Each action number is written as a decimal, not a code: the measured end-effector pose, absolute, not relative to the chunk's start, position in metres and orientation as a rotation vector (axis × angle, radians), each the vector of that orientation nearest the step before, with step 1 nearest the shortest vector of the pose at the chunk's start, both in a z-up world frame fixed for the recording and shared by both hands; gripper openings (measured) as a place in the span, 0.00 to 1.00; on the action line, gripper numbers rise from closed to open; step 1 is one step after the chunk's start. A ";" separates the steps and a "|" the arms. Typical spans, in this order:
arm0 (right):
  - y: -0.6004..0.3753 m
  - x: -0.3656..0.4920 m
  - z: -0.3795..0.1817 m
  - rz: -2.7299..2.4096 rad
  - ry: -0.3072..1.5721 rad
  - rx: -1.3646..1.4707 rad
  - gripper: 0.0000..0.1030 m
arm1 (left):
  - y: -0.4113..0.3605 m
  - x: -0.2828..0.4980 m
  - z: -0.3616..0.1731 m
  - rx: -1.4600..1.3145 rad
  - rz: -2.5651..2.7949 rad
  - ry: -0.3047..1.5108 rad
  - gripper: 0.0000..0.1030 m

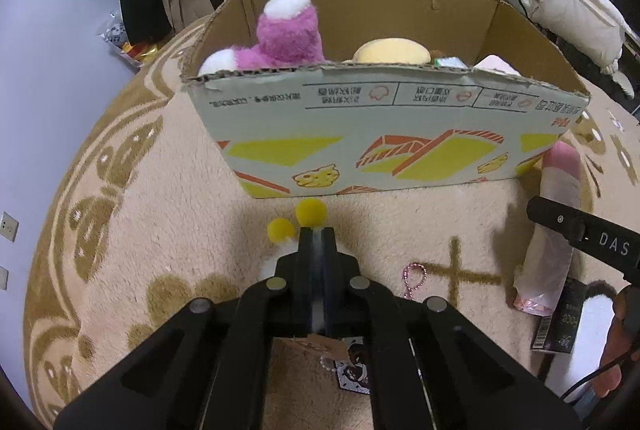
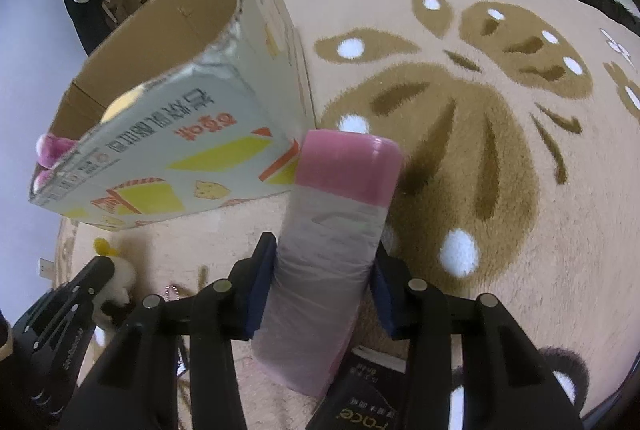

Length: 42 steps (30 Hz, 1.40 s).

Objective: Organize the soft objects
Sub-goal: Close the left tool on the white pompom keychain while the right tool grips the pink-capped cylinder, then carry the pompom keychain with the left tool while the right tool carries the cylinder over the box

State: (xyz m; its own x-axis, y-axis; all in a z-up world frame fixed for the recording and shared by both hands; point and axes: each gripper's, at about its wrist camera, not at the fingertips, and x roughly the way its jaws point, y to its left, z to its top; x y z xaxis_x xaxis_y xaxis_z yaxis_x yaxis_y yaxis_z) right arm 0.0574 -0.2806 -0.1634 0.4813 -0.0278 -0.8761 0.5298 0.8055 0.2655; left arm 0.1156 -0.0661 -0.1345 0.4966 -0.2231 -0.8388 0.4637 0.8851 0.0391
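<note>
Both grippers tilt downward: left fingers [image 1: 308,242] pinching white plush [image 1: 269,264], right fingers [image 2: 262,270] clamping pink roll [image 2: 336,226].

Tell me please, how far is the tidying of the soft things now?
Done: a pink plush and a yellow soft thing already lie in the cardboard box. In hand: the left gripper is shut on a small white toy with yellow pompoms; the right gripper clamps a pink roll. Left: both must still go into the box.
</note>
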 end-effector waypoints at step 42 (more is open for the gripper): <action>-0.247 0.017 -0.053 -0.215 0.679 0.553 0.44 | -0.034 0.102 -0.016 0.195 -0.394 0.671 0.01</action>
